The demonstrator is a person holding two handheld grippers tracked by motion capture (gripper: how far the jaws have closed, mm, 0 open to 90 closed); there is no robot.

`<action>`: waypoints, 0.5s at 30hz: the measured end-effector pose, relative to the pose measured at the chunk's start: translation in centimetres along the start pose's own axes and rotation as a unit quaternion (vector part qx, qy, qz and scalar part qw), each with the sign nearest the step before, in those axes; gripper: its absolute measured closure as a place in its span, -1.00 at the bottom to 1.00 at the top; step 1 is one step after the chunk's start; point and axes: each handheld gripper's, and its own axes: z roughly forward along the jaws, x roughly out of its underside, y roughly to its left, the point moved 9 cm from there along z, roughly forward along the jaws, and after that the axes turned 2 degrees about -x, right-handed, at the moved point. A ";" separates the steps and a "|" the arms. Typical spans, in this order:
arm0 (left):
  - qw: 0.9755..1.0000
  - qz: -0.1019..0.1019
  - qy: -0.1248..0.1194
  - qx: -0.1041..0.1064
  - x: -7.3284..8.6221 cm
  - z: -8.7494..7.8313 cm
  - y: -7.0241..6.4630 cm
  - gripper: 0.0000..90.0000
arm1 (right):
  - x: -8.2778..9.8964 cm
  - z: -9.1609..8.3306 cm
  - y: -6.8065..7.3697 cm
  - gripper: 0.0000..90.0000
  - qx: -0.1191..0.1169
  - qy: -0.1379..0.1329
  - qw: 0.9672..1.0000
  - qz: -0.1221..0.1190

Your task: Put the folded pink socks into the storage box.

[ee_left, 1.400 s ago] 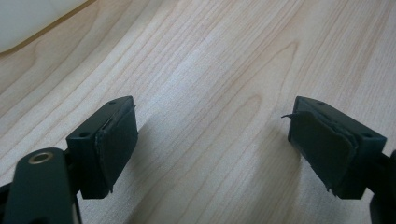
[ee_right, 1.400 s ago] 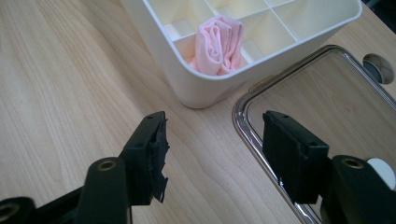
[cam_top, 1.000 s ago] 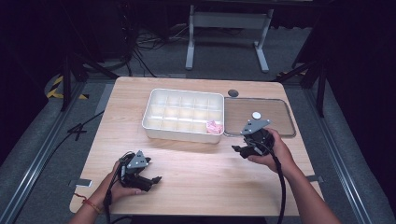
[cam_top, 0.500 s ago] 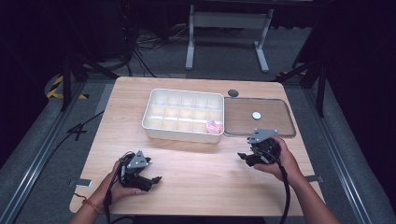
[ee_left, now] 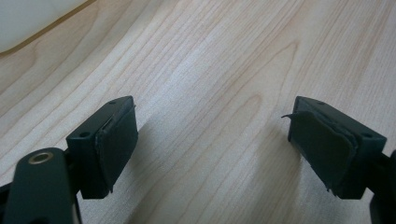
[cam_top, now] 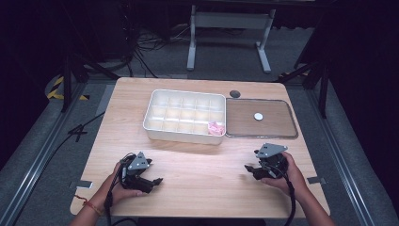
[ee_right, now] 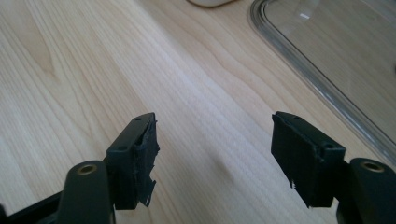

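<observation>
Right fingers: right gripper (cam_top: pixel 252 169) wide apart and empty; its jaws have just been opening, with bare worktop (cam_top: pixel 202 165) between them.
Left fingers: left gripper (cam_top: pixel 151 182) spread wide, holding nothing, near the front edge.
Thing nearest: pink piece (cam_top: pixel 216 127) in the white compartment tray's (cam_top: pixel 160 129) front-right cell.
Doing it well: I'd settle both hands low, clear of the clear lid (cam_top: pixel 277 134).
Count: one tray, one lid, one pink piece, one white disc (cam_top: pixel 258 116).

No legible text, label or number anywhere.
</observation>
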 end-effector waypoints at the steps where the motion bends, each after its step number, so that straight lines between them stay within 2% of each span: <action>1: 1.000 0.000 0.000 0.000 0.0 0.0 0.0 -0.64 | 0.4 0.0 0.1 -0.28 -0.003 -0.003 1.000 0.006; 6: 1.000 -0.001 0.000 -0.001 0.0 0.0 0.0 -0.64 | 1.4 -0.1 0.1 -0.29 0.004 0.001 1.000 0.013; 15: 1.000 -0.001 0.000 -0.002 0.0 0.0 0.0 -0.64 | 4.2 -0.9 0.1 -0.31 -0.008 -0.007 0.999 0.044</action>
